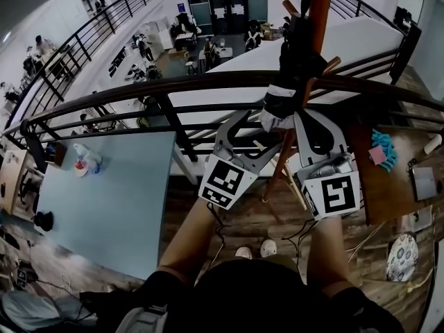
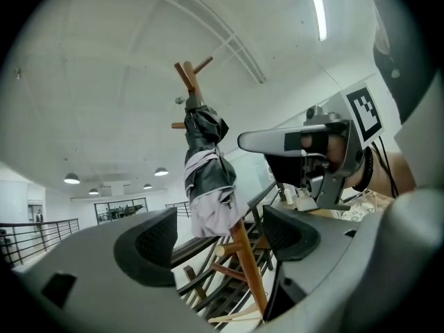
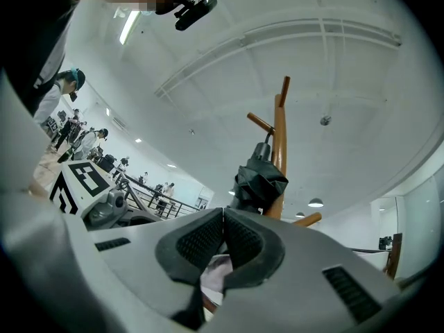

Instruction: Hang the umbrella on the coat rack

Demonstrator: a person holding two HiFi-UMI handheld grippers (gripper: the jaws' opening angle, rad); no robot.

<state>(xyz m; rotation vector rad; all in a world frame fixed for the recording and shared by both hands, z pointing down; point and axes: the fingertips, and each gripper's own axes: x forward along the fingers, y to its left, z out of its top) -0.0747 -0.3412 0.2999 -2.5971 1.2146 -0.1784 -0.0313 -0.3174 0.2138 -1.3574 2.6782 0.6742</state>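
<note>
Hanging looks all but done: 1 umbrella (image 2: 206, 168) hangs furled high against the post of the 1 coat rack (image 3: 279, 137), near its upper pegs. Of my 2 grippers, the left gripper (image 2: 218, 238) is spread wide with nothing in it, just short of the umbrella. The right gripper (image 3: 223, 238) is clamped, pads meeting, a fold of the umbrella's pale cloth seemingly nipped beneath. Next I'd release and draw back gently, without tugging the umbrella free.
</note>
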